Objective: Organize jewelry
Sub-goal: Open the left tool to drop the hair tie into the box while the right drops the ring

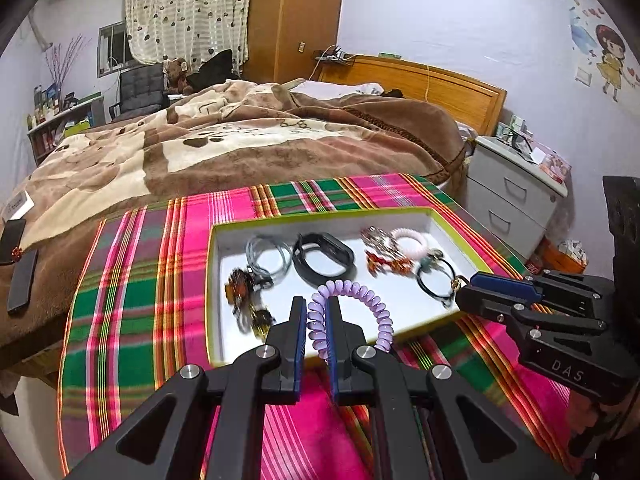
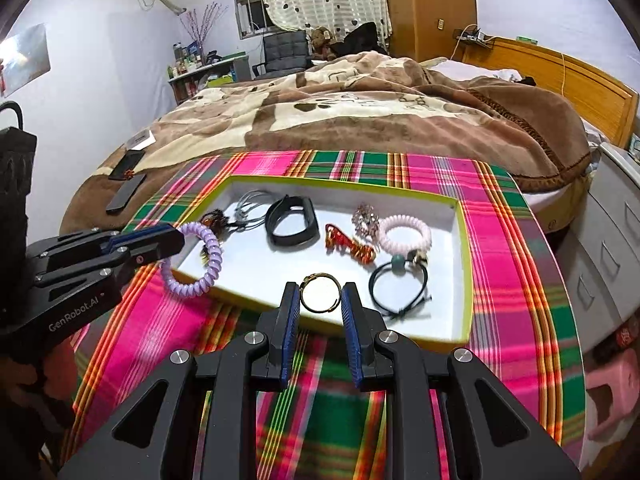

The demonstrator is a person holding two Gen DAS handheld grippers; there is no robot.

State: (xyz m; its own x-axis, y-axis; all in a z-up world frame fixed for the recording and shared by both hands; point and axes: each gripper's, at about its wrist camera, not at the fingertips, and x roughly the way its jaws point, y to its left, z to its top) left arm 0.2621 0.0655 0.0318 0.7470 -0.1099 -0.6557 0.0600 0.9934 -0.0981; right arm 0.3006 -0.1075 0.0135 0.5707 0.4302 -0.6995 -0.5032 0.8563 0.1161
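The left gripper [image 1: 316,304] pinches a purple coil hair tie [image 1: 352,312], which hangs over the near edge of the white tray [image 2: 464,264]. The right gripper [image 2: 321,292] holds a thin gold ring [image 2: 320,293] between its 2 pads, also above the tray's near edge.

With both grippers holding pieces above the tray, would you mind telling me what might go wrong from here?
1. The left gripper pinches only one section of the purple coil bracelet; the rest hangs loose and could snag the tray's near rim.
2. The right gripper holds the thin gold ring by its edges, so it may twist out and drop.
3. The two grippers are close together and could bump.
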